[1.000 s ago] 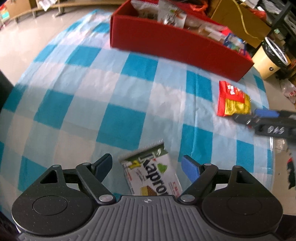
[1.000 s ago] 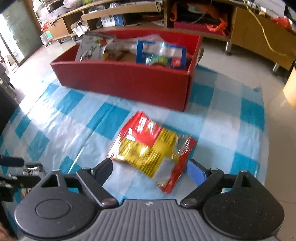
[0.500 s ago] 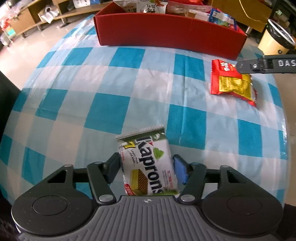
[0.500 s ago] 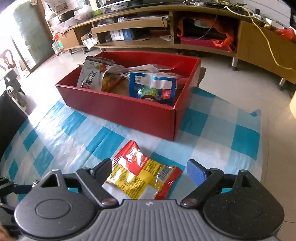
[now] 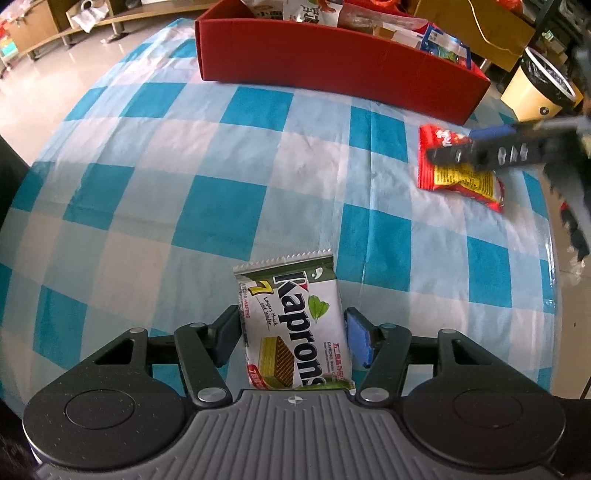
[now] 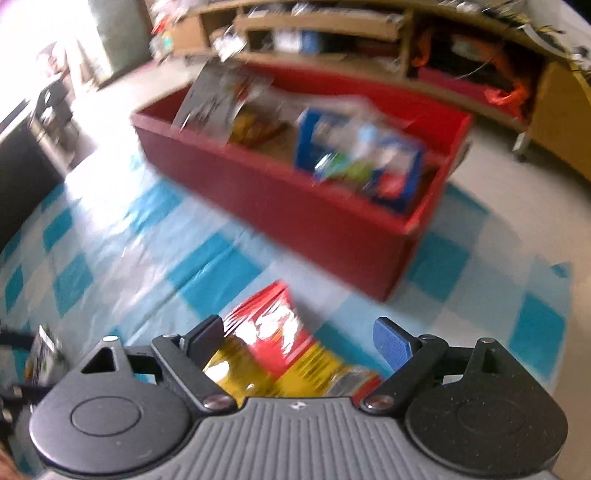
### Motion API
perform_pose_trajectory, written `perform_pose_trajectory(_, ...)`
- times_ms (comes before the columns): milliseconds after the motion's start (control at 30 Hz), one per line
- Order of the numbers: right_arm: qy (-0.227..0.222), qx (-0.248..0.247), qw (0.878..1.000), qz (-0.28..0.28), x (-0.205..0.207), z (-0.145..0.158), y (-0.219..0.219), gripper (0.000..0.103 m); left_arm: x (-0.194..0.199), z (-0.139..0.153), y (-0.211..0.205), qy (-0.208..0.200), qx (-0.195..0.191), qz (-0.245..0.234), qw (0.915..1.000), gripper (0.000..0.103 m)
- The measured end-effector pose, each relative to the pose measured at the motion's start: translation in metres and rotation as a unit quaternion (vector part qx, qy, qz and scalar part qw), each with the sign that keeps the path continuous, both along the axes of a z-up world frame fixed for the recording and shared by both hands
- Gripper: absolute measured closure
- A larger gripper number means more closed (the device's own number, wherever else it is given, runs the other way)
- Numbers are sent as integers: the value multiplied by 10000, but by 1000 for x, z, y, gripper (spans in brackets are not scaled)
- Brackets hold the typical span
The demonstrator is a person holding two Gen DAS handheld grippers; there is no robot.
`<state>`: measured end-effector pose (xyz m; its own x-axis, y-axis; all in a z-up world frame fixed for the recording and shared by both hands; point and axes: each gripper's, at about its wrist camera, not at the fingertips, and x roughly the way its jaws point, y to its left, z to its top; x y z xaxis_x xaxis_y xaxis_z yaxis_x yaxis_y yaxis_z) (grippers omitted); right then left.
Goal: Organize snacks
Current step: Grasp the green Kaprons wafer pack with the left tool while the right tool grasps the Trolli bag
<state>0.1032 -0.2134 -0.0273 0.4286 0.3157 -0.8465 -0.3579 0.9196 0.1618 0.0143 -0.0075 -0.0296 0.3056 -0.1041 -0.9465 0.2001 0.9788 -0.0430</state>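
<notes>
- Left wrist view, from the left: the bench [image 5: 155, 177] carries a blue-and-white checked cloth [image 5: 207, 192], bare over its whole left part.
- Low in the middle, the left gripper [image 5: 291, 338] points steeply down at the cloth. Its jaws have been closing and now press the two long sides of the white-and-green wafer packet [image 5: 295, 325], so the packet is gripped. The packet's crimped far end sticks out beyond the fingertips.
- At the far edge of the cloth stands the red box [image 5: 332, 62], already holding several snack bags; one blue bag leans at its right end.
- To the right, in front of the box's right corner, the red-and-yellow snack bag [image 5: 461, 177] lies flat on the cloth, well apart from the wafer packet. The right gripper's blurred dark finger crosses above the bag's upper half.
- Further right, off the bench, a cream-coloured bin [image 5: 535, 88] stands on the floor.
- Right wrist view, which is blurred by motion: the wafer packet shows small at the far left edge.
- In the middle, the right gripper [image 6: 299, 332] has its jaws spread and just widening, one on each side of the red-and-yellow snack bag [image 6: 280, 354]; the blue pad [image 6: 391, 343] stands clear of the bag. Whether the dark finger touches it, the blur hides.
- Behind, the red box [image 6: 314, 214] sits near the bag, with wooden shelves [image 6: 332, 29] beyond it.
</notes>
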Motion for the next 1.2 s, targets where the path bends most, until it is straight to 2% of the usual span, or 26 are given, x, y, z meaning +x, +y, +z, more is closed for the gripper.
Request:
perform_pose_trajectory(67,-53,-107,9999,123,-9,-1,8,6,0,0,2,-22,-70,-2,10000,35)
perform_pose_trajectory(233,-23,-237,9994,252,-39,0,24,5,-1,0,5,-35,-199,-48,9998,34)
perform_pose_trajectory(367,-144,-408,9991,-38,-54,-6,36,0,0,0,2,-21,-169,-32,9999,30)
perform_pose_trajectory(567,-210,-409,9977,-502,-53,-7,39,0,-1,-1,-3,-67,-31,-18,10000,30)
perform_pose_trajectory(767,-130,-430,9979,-474,-48,-5,38,0,0,-1,-5,-45,42,25,10000,30)
perform_pose_trajectory(833,-120,-407,9979,-490,-49,-3,37,6,0,-1,-6,-70,50,-3,10000,30)
perform_pose_trajectory(900,-147,-387,9977,-531,-50,2,36,20,-2,-1,-4,-101,57,-17,9999,35)
perform_pose_trajectory(933,-159,-385,9973,-599,-49,4,35,33,-2,0,-4,-118,73,-25,9999,35)
perform_pose_trajectory(967,-155,-378,9969,-670,-49,5,34,39,-2,1,-2,-124,51,-12,9999,36)
perform_pose_trajectory(1033,-143,-347,9961,-799,-50,7,32,45,0,2,1,-99,-35,25,9999,37)
perform_pose_trajectory(1200,-152,-354,9951,-911,-58,8,34,47,4,3,7,-89,-183,137,9997,37)
